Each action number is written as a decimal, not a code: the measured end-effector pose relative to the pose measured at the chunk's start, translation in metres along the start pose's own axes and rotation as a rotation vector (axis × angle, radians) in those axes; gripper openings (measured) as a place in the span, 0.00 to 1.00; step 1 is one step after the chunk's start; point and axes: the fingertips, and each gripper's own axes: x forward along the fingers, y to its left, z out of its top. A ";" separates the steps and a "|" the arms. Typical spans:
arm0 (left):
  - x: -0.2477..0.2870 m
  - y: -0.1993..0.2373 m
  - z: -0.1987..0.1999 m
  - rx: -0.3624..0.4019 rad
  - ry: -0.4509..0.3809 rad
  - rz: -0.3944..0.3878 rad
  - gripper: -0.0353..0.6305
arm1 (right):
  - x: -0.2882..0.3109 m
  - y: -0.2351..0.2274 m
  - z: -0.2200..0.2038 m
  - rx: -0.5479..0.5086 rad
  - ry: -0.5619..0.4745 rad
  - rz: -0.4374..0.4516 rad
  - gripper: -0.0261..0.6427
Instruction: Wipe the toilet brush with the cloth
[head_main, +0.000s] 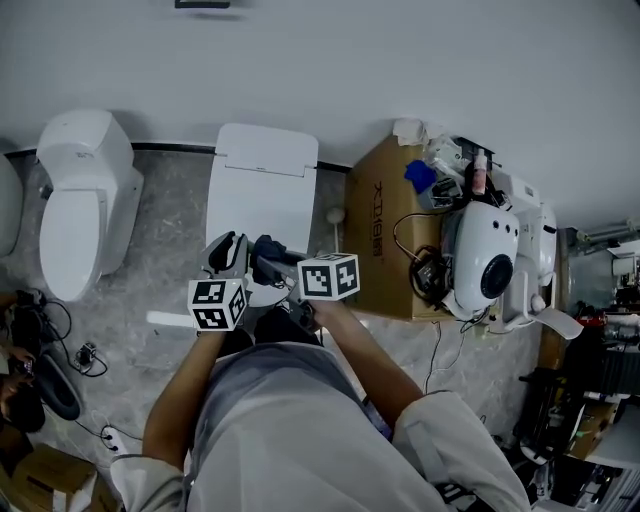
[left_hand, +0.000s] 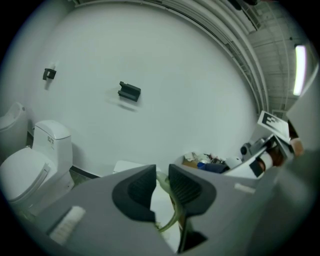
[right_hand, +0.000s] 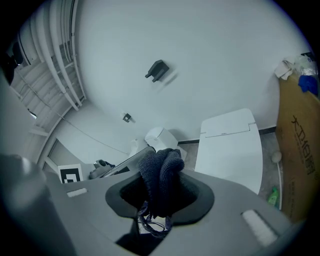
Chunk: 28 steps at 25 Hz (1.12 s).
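Observation:
My left gripper (head_main: 228, 252) (left_hand: 161, 185) is shut on a thin, pale green curved handle (left_hand: 172, 212), which looks like the toilet brush's. A white shaft (head_main: 168, 321) pokes out to the left below that gripper's marker cube; it seems to belong to the brush. The brush head is hidden. My right gripper (head_main: 268, 262) (right_hand: 160, 187) is shut on a bunched dark blue cloth (right_hand: 160, 172) (head_main: 266, 248). Both grippers are held close together, side by side, in front of the person's chest and over the near end of a closed white toilet (head_main: 262, 185).
A second white toilet (head_main: 85, 200) (left_hand: 30, 170) stands to the left. A cardboard box (head_main: 385, 230) (right_hand: 300, 140) and a white machine (head_main: 490, 260) with cables are on the right. A small round white object (head_main: 335, 214) stands between toilet and box. Cables (head_main: 40, 350) lie at the left.

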 end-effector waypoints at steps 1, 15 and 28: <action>0.000 0.000 0.001 -0.001 0.000 -0.005 0.05 | 0.000 0.001 0.001 -0.003 -0.005 0.001 0.20; -0.017 0.003 0.003 -0.039 0.037 -0.035 0.05 | -0.012 0.023 0.014 -0.014 -0.088 0.022 0.20; -0.063 0.006 0.023 -0.106 -0.025 -0.048 0.05 | -0.047 0.024 0.017 -0.195 -0.204 -0.168 0.20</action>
